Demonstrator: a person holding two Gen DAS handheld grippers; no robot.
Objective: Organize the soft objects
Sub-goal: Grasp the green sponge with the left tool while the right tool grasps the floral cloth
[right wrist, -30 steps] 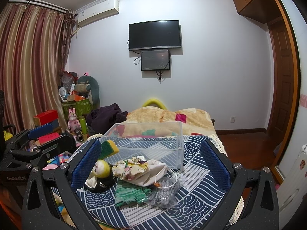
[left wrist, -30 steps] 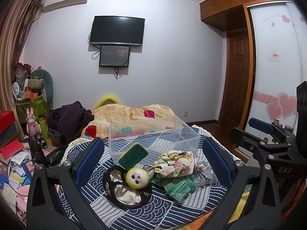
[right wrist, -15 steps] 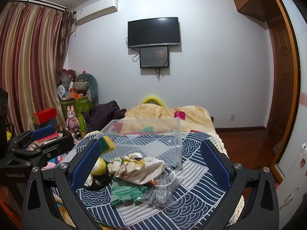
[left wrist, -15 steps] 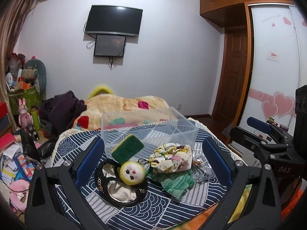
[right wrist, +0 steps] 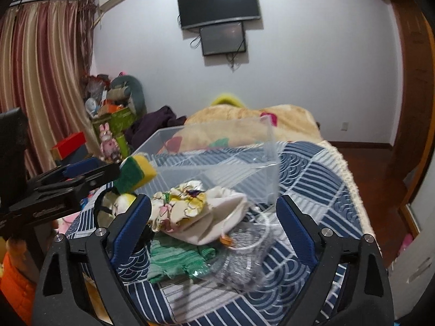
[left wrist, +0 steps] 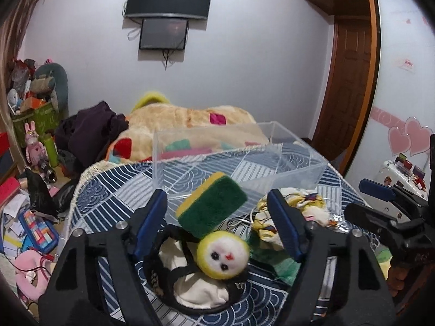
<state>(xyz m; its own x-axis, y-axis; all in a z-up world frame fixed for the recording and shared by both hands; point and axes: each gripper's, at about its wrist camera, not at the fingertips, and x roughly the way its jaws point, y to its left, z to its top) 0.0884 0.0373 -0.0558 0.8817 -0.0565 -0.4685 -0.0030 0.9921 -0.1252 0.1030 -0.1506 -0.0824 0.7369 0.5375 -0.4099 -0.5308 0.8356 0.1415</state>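
Observation:
A green and yellow sponge (left wrist: 212, 207) leans against a clear plastic box (left wrist: 239, 160) on the patterned table. Below it a yellow round-faced plush (left wrist: 223, 254) lies on a black-rimmed cream pouch (left wrist: 201, 290). My left gripper (left wrist: 217, 212) is open, its fingers on either side of the sponge and plush, not touching. A floral cloth bundle (right wrist: 187, 203), a green cloth (right wrist: 179, 260) and a clear bag (right wrist: 242, 255) lie to the right. My right gripper (right wrist: 214, 217) is open around the bundle. The sponge (right wrist: 136, 172) shows at left.
The table has a blue and white patterned cover (right wrist: 312, 184). A bed with a beige blanket (left wrist: 190, 119) stands behind it. Clutter, boxes and toys (left wrist: 32, 141) fill the floor at left. A wooden door (left wrist: 350, 87) is at right.
Both grippers have moved forward and down toward the pile; the objects appear larger and now sit between the fingers. The objects themselves have not moved.

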